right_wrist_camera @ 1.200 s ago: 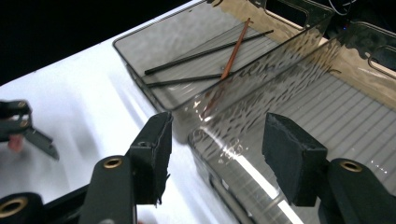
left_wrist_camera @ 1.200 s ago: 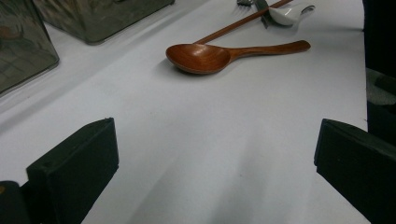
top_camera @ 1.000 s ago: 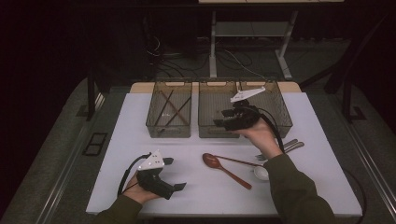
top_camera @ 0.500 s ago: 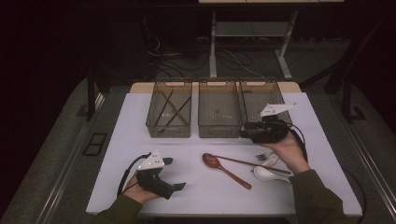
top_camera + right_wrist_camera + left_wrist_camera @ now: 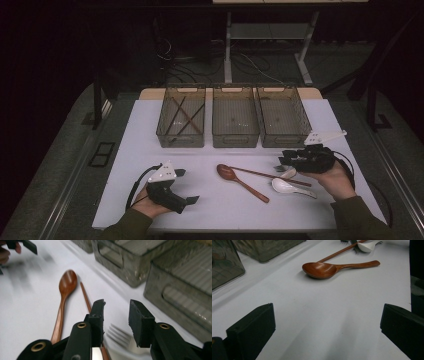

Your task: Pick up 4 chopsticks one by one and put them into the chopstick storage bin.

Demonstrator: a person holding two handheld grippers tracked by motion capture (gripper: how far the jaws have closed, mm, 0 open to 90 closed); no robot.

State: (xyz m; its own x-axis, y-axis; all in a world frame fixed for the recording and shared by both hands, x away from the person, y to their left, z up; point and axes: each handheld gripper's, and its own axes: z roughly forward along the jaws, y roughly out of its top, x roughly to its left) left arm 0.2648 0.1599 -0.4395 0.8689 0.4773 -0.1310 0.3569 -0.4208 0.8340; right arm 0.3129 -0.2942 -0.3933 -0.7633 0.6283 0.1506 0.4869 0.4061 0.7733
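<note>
Looks like cutlery sorting: chopsticks are already in the left bin (image 5: 181, 122), so each bin prob takes one type. Right gripper (image 5: 116, 315) hangs low over the fork (image 5: 120, 336) on the desk (image 5: 210, 200), fingers half apart, have just been narrowing, nothing pinched yet. The wooden spoon (image 5: 240, 181) and white spoon (image 5: 292, 187) lie beside it. Left gripper (image 5: 327, 322) sits parked w/ fingers spread wide, empty.

The table (image 5: 150, 150) is seen from a fixed point above its near edge, looking forward and down, well back. The left gripper view is taken low over the tabletop, close behind the wooden spoon (image 5: 322, 269). The right gripper view, somewhat blurred, is aimed across the same wooden spoon (image 5: 65, 287), apparently from the opposite side.
</note>
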